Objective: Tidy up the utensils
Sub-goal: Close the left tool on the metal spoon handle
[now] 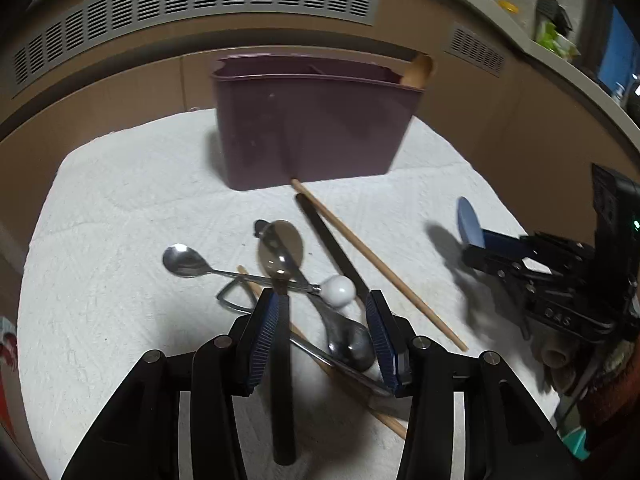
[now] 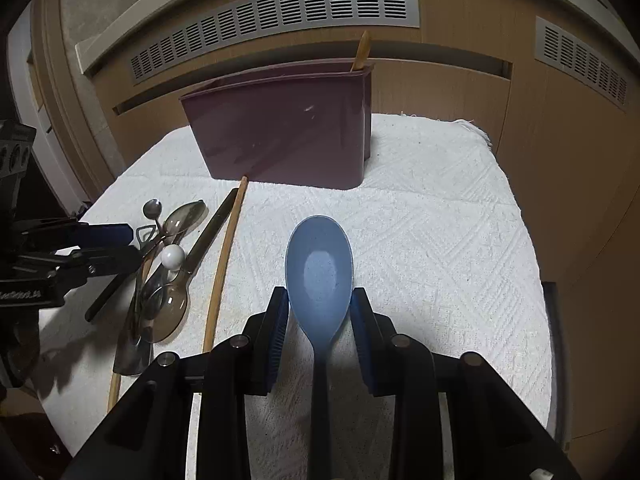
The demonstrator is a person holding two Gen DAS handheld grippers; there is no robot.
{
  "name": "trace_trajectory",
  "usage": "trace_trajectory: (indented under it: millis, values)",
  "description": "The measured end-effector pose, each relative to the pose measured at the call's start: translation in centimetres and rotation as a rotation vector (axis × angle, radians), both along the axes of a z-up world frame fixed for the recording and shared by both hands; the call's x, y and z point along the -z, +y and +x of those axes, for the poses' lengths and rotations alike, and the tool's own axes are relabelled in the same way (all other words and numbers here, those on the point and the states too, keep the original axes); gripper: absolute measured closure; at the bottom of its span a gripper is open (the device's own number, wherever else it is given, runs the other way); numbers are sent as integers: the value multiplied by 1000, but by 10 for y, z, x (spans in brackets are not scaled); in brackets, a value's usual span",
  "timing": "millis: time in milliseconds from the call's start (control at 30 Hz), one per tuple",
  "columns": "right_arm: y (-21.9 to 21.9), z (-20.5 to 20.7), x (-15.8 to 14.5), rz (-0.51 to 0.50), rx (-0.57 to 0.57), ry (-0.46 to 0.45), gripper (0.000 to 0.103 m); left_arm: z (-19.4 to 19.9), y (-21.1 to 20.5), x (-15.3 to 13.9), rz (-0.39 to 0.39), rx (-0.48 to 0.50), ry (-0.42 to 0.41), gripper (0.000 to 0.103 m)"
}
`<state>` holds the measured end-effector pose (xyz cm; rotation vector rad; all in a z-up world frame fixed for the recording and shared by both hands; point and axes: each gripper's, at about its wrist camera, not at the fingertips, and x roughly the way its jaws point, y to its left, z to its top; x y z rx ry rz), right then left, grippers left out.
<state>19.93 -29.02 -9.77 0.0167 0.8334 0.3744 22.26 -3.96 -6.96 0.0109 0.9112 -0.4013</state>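
Note:
My right gripper point(image 2: 320, 298) is shut on a blue plastic spoon point(image 2: 319, 268), its pads pressing the sides of the bowl. In the left wrist view this spoon point(image 1: 469, 220) hangs above the cloth at the right. My left gripper point(image 1: 322, 300) stands open over a pile of utensils. A smoky translucent spoon point(image 1: 280, 248) with a black handle runs between its fingers, right beside the left pad point(image 1: 266, 332). A maroon utensil holder point(image 1: 312, 132) point(image 2: 280, 136) stands at the back, with a wooden spoon point(image 1: 418, 68) in its right end.
On the white towel point(image 2: 420, 240) lie a small metal spoon point(image 1: 182, 260), a white ball-ended utensil point(image 1: 340, 290), another metal spoon point(image 1: 350, 346), a dark stick point(image 1: 332, 240) and a wooden chopstick point(image 1: 376, 264). Brown panels with grey vents point(image 2: 280, 8) rise behind.

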Motion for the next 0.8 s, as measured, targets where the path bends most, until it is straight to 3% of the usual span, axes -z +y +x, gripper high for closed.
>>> trace_trajectory:
  millis: [100, 267, 367, 733, 767, 800]
  values:
    - [3, 0, 1, -1, -7, 5, 74, 16, 1, 2, 18, -24, 13, 58]
    - [1, -3, 1, 4, 2, -10, 74, 48, -16, 14, 164, -30, 36, 58]
    - [0, -3, 1, 13, 8, -11, 74, 58, -22, 18, 199, -25, 51, 58]
    - [1, -7, -7, -1, 25, -55, 74, 70, -18, 24, 144, -39, 119, 64]
    - [1, -8, -10, 0, 27, -60, 74, 69, -17, 24, 144, -46, 115, 70]
    - [2, -8, -13, 0, 29, -66, 74, 67, -16, 23, 144, -56, 104, 70]
